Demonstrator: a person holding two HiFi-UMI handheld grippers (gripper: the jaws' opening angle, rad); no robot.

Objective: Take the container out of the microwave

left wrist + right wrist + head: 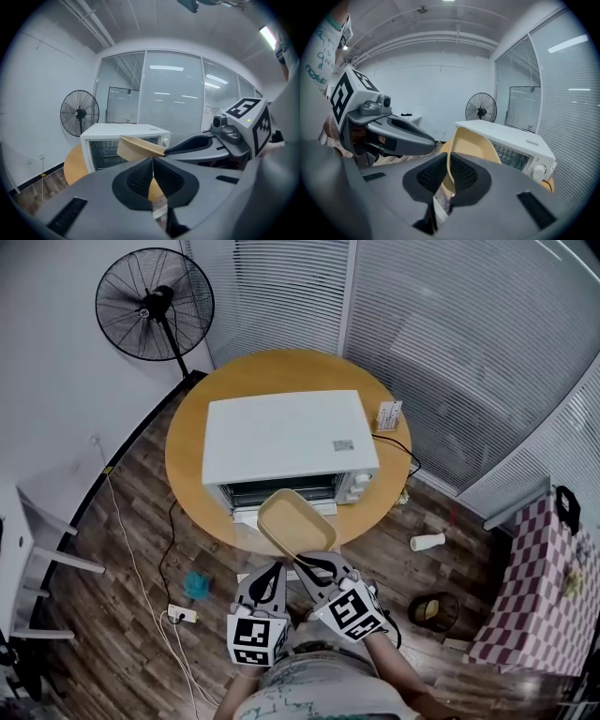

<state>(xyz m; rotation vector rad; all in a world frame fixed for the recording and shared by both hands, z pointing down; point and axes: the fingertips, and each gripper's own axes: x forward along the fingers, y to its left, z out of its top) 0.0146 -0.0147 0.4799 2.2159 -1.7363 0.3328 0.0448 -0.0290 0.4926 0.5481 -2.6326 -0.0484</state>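
- We've got the right gripper (pixel 447 172) clamped on the container (pixel 296 519) rim.
- Container sits outside the microwave (pixel 281 435), at its 6 o'clock, over the worktop (pixel 187 463) edge.
- Our left gripper (pixel 153 176): jaws together, nothing between them.

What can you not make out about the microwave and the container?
- Inside of the microwave: head view, its own top hides it.
- Print on the label: head view, too small to read.
- Rim of the container inside the right gripper: right gripper view, pads cover it.
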